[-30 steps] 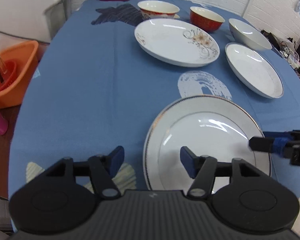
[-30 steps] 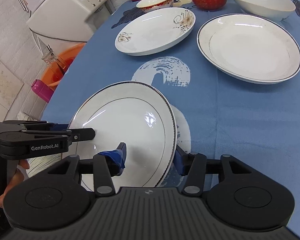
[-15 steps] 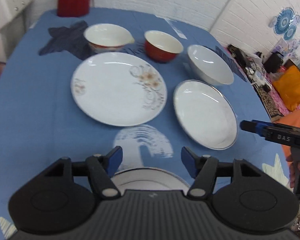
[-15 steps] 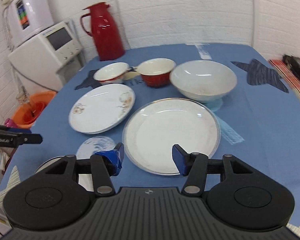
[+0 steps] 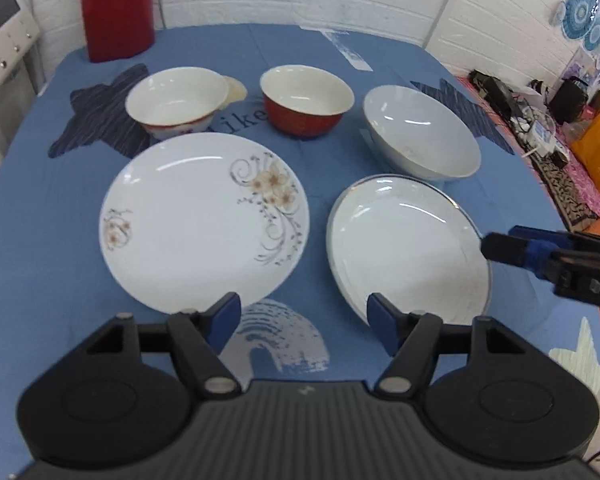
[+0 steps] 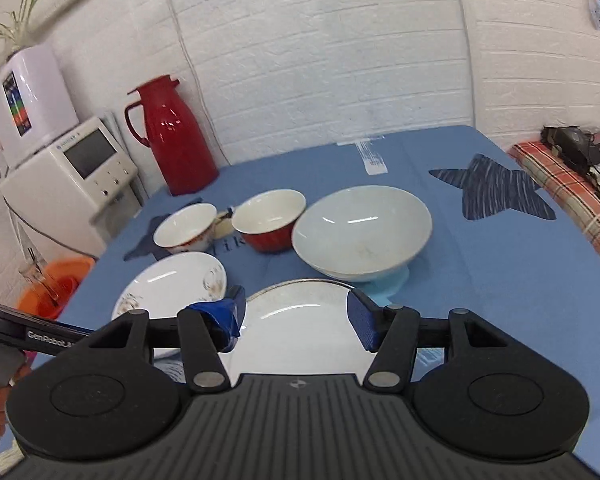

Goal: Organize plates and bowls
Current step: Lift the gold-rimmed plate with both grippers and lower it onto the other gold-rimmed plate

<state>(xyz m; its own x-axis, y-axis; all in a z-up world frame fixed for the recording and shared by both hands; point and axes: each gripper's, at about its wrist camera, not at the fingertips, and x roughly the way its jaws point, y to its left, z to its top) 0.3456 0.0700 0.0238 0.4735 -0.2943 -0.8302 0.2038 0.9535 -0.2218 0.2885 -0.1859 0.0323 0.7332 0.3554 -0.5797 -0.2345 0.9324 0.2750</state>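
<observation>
bowls: i count three in a row at the far side of the worktop [image 5: 27, 208] — a white bowl with red trim [image 5: 177, 102] on the left, a red bowl [image 5: 307, 100] with a cream inside in the middle, and a large white bowl [image 5: 420, 138] on the right. all three look empty.
plates: i count two in these views, nearer me than the bowls — a floral plate [image 5: 203, 222] on the left and a rimmed white plate [image 5: 408, 246] on the right, side by side and not touching. nothing lies on either one.
left tool: my left tool [image 5: 304, 322] hovers low over the blue cloth, between the near edges of the two plates; its blue pads are spread wide with nothing between them.
right tool: my right tool [image 6: 295, 322] is spread apart and holds nothing; it hangs above the rimmed white plate [image 6: 300, 328]. from the left wrist view its tip reaches in at that plate's right edge; i cannot tell whether it touches.
other containers: one red thermos jug [image 6: 175, 140] stands at the back left corner of the worktop; one orange basin [image 6: 53, 284] sits lower down beside the worktop with some utensils in it that i cannot make out.
beside the worktop: a white appliance [image 6: 71, 176] with a small screen.
</observation>
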